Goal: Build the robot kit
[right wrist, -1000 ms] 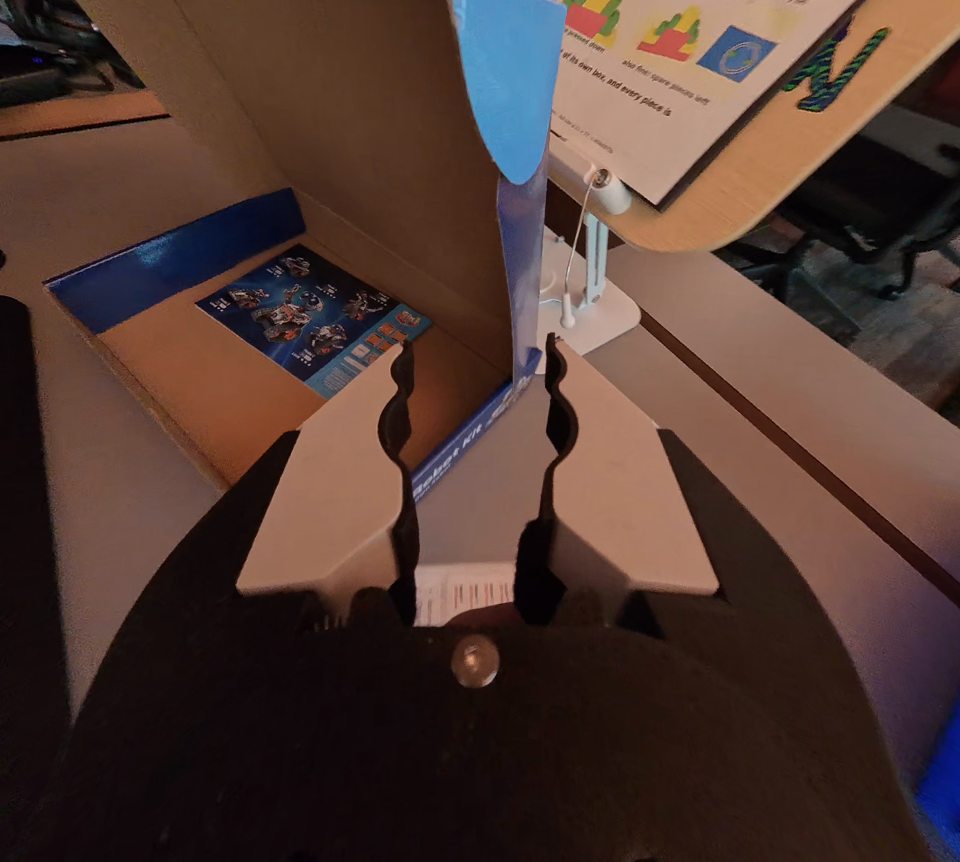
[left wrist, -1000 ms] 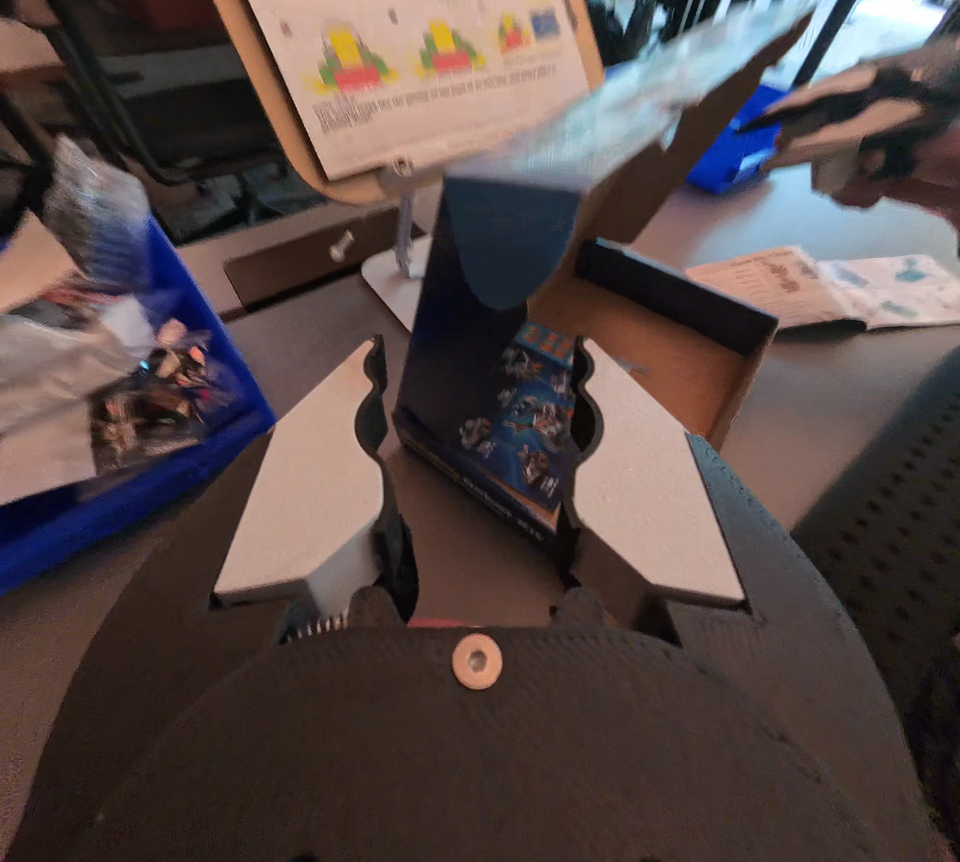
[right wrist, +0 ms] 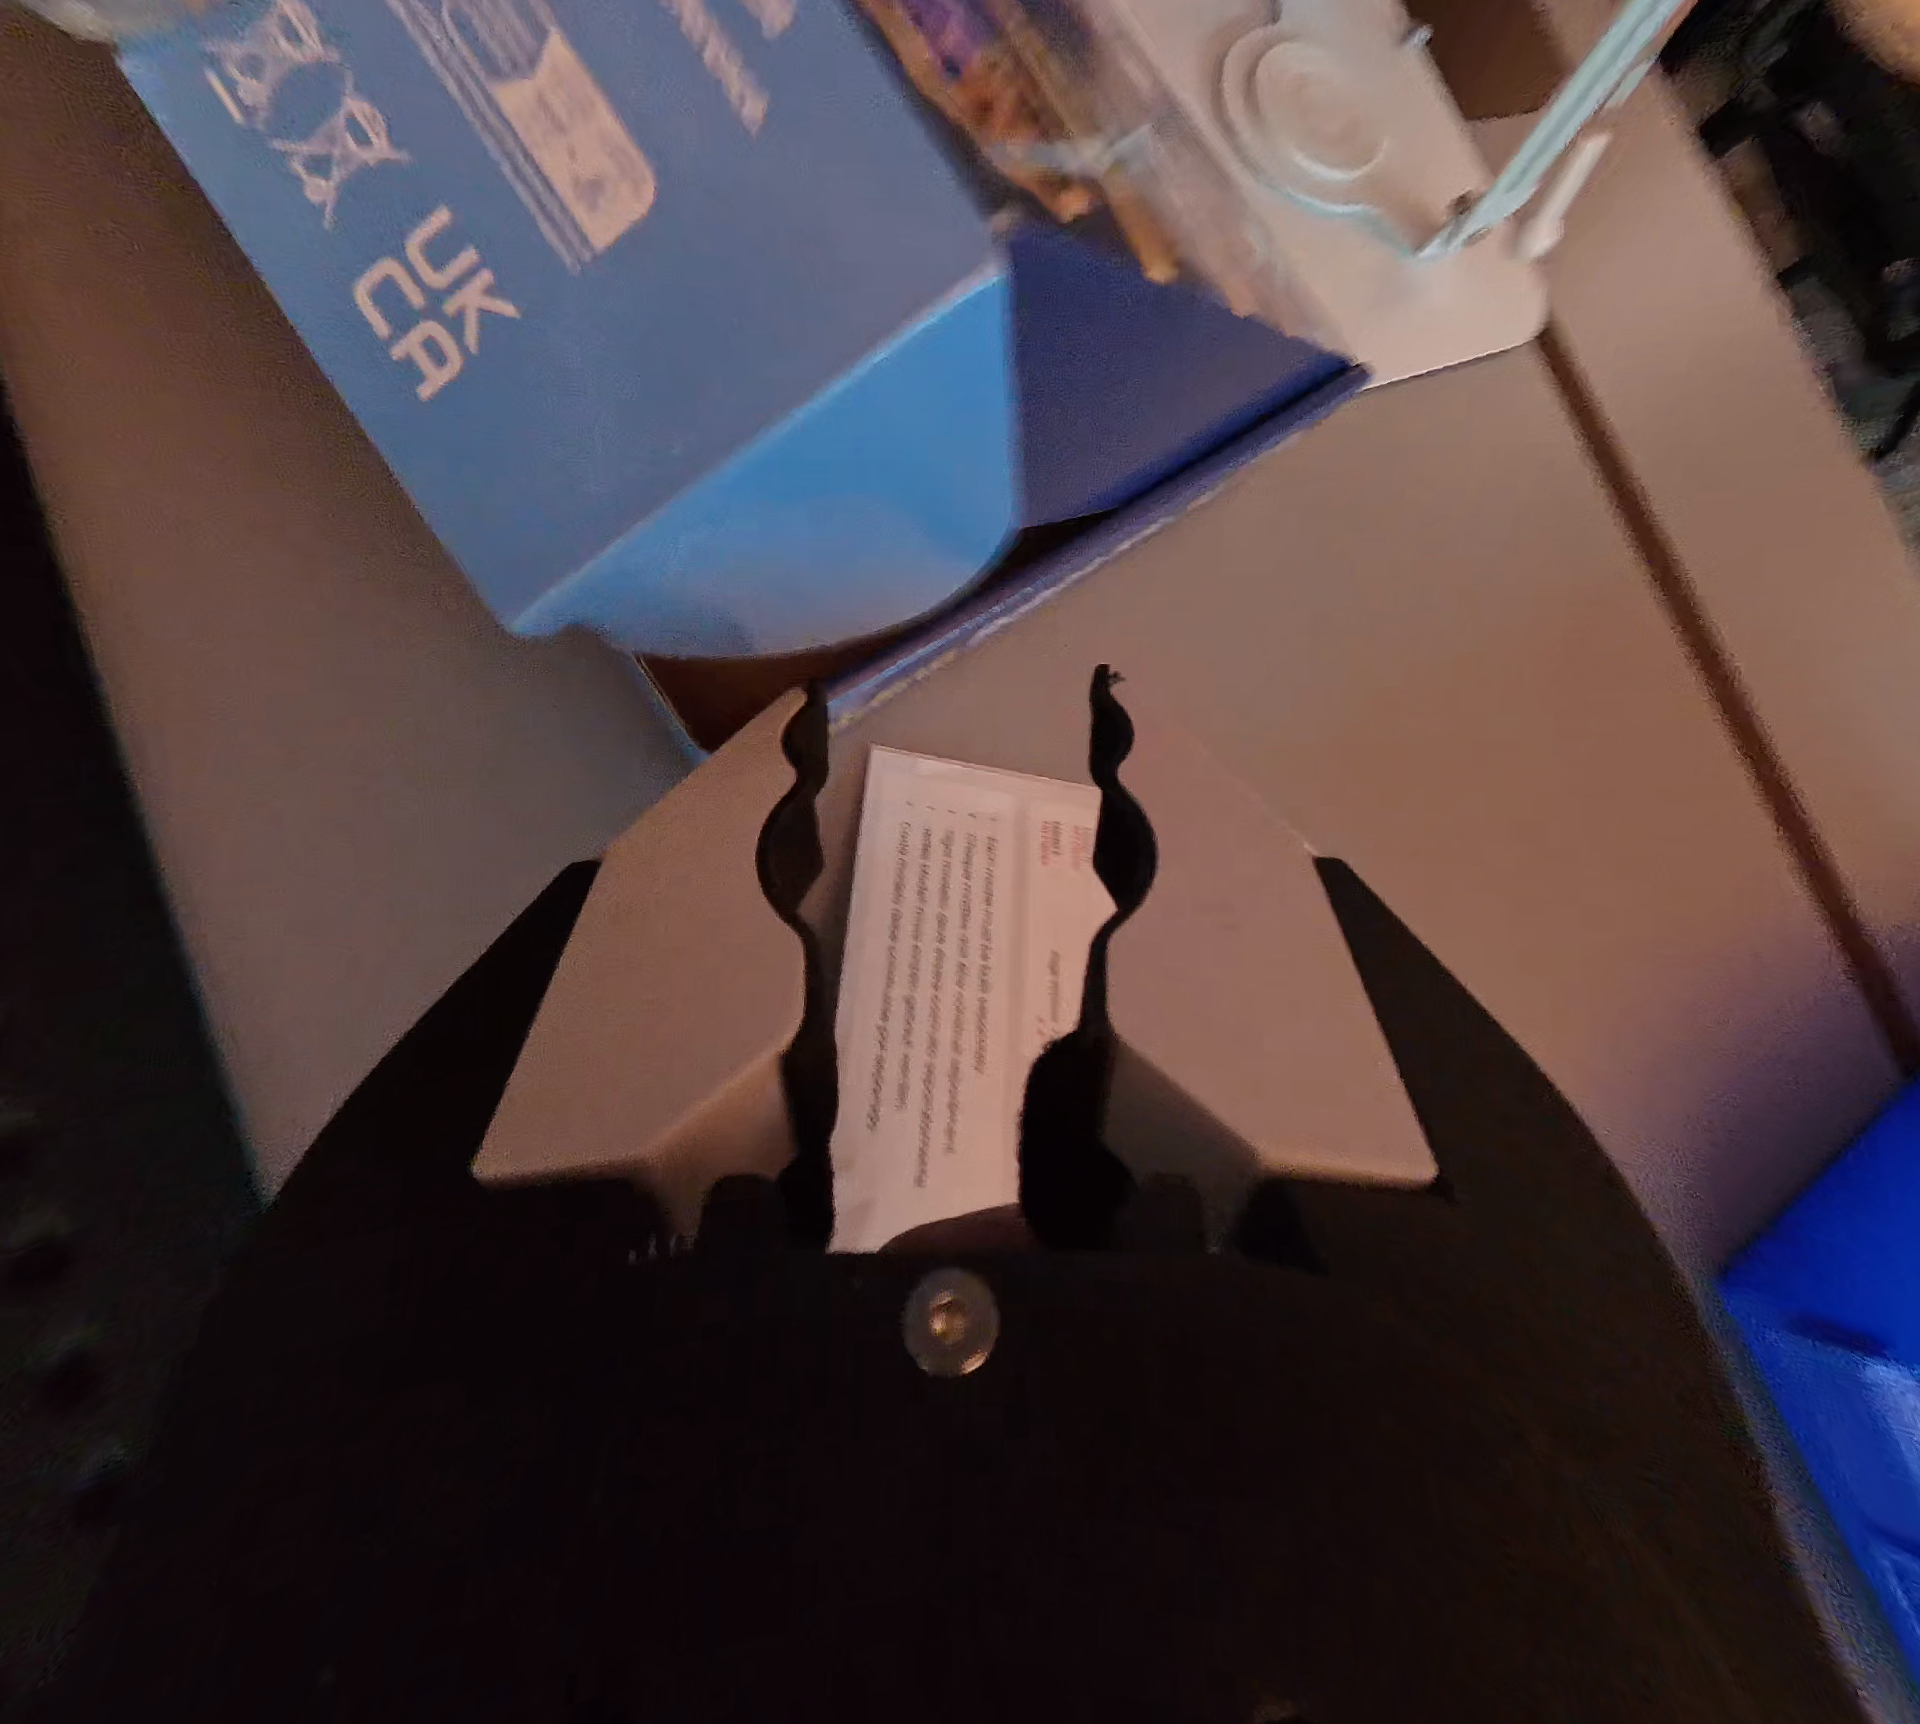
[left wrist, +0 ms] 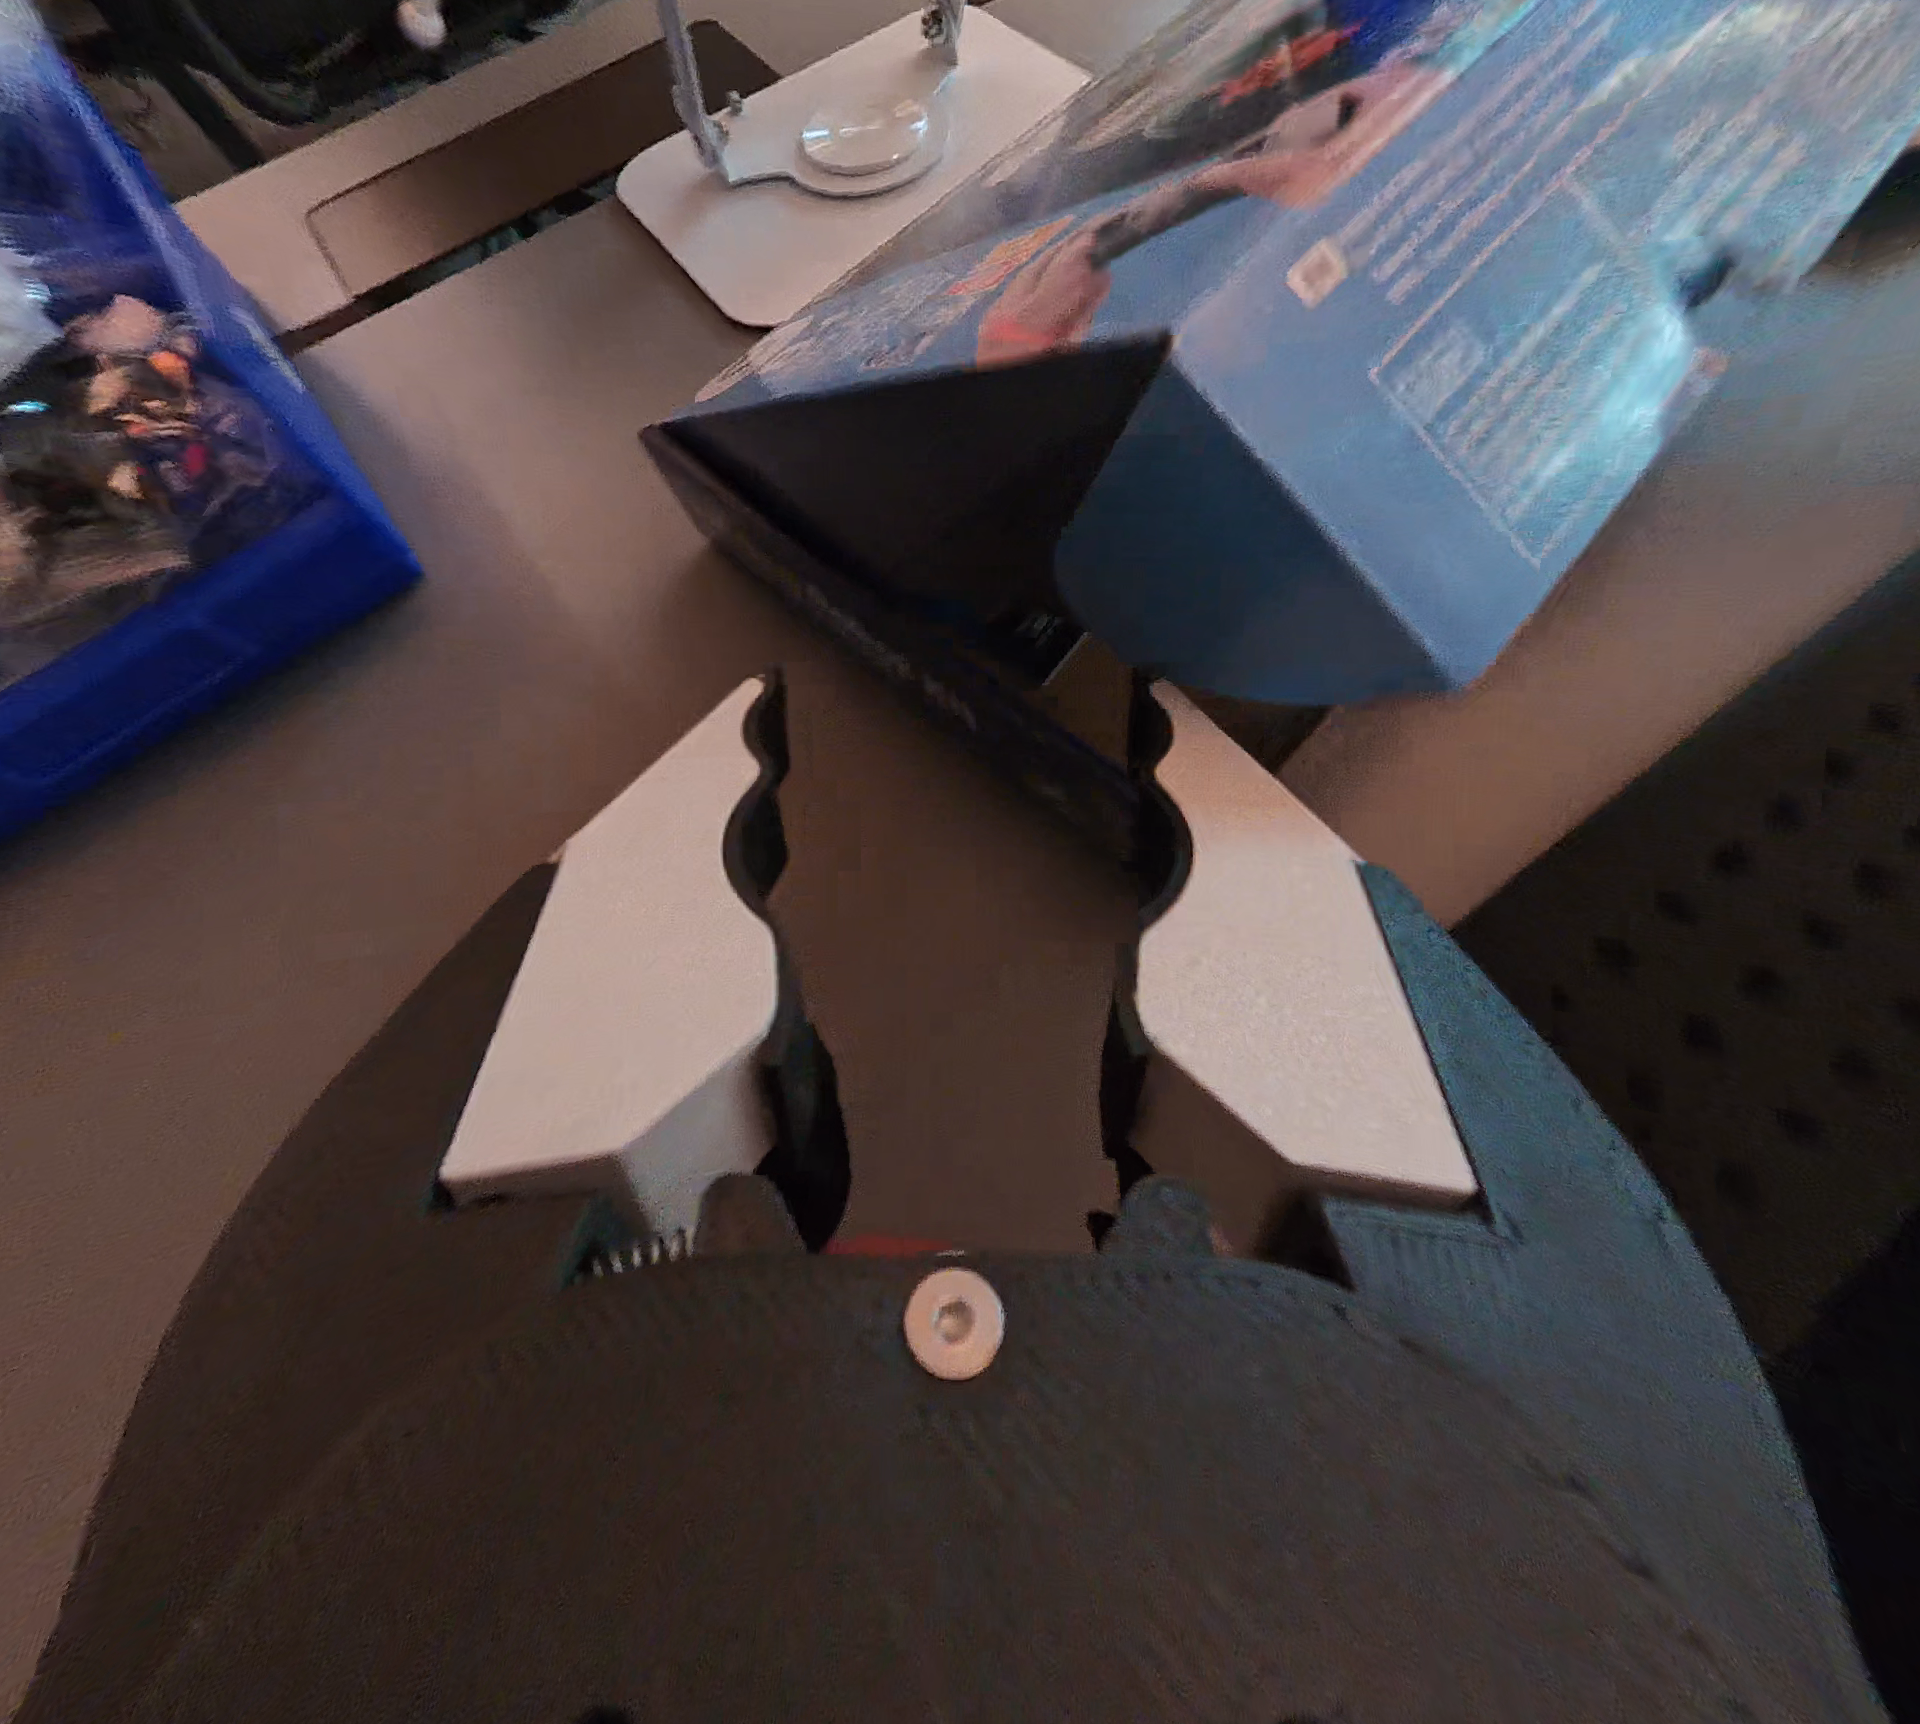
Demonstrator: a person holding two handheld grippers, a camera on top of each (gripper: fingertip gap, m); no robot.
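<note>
A blue printed cardboard box lies on the grey table with its lid lowered almost flat. A rounded side flap hangs outside the box wall. My left gripper is open. The box's dark near wall runs between its tips close to the right finger, and nothing is gripped. My right gripper is open just short of the box corner, below the light blue flap. A white printed sheet lies on the table under its fingers.
A blue bin of bagged parts stands at the left. A white stand base sits behind the box; it also shows in the right wrist view. A black perforated mat lies to the right. Another blue bin is at lower right. Some 35 cm of space lies between my two pairs of fingers.
The box lid has swung down from upright to nearly shut. Both grippers have drawn back and tilted down towards the table. The right gripper's jaws stand wider and are off the side flap.
</note>
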